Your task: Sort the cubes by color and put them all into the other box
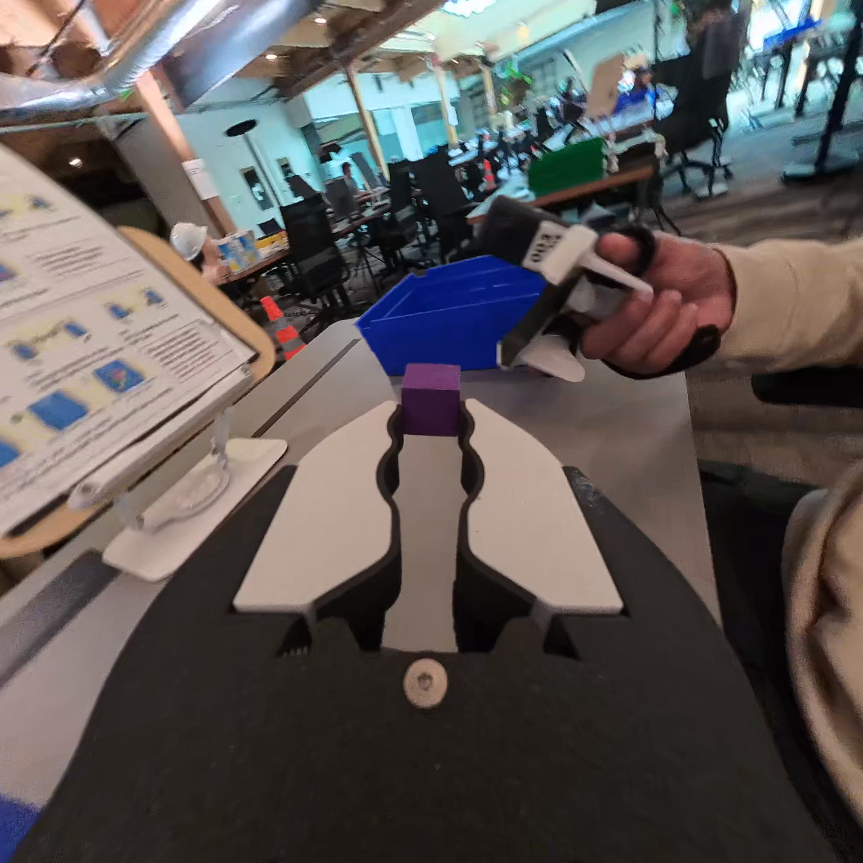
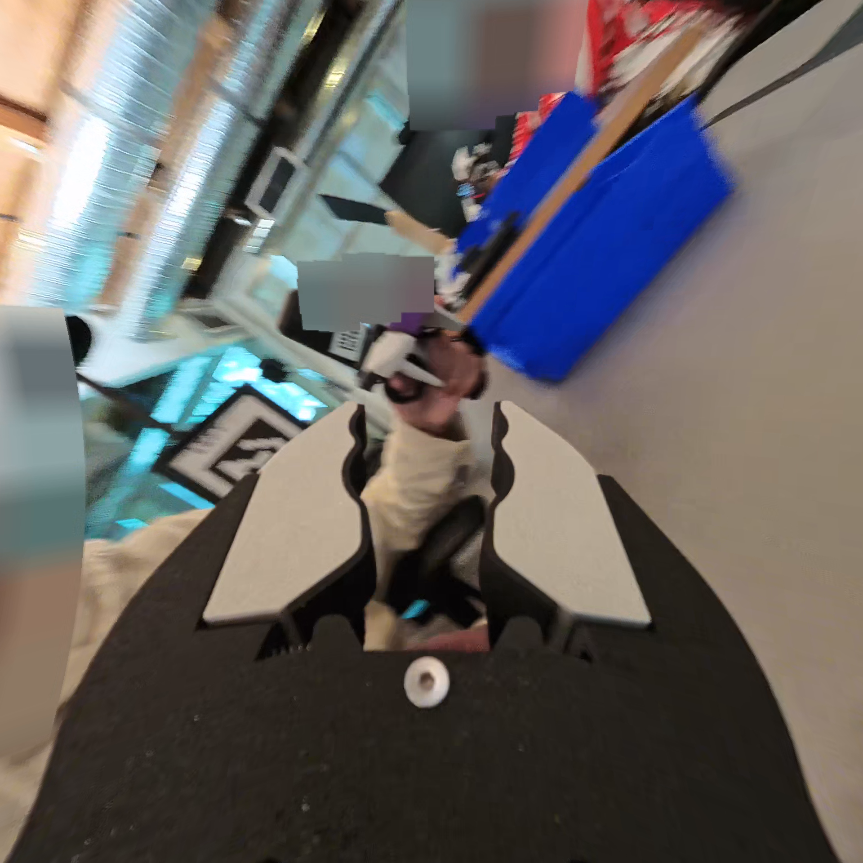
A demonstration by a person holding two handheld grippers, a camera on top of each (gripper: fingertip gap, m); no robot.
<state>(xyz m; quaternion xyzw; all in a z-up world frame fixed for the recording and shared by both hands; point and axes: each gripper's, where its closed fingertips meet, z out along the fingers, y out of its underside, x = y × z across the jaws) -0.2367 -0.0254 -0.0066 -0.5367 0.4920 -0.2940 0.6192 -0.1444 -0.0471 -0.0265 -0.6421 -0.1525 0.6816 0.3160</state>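
My left gripper (image 1: 430, 413) is shut on a purple cube (image 1: 430, 387), held at its fingertips just above the grey table (image 1: 583, 467). An open blue box (image 1: 443, 322) stands on the table right behind the cube; I cannot see what is in it. My right gripper (image 1: 546, 362), held in a hand, points down at the table to the right of that box. In the blurred, tilted right wrist view the right gripper (image 2: 427, 411) is open and empty. That view shows the left gripper (image 2: 401, 362) farther off and a blue box (image 2: 607, 261); I cannot tell which box.
An instruction sheet on a wooden board (image 1: 93, 336) stands on a clear stand (image 1: 187, 495) at the table's left. The person's sleeve (image 1: 803, 303) reaches in from the right. A blue patch (image 1: 14, 826) shows at the bottom left corner. Office desks and chairs lie beyond. About 10 centimeters separates my left fingertips from my right.
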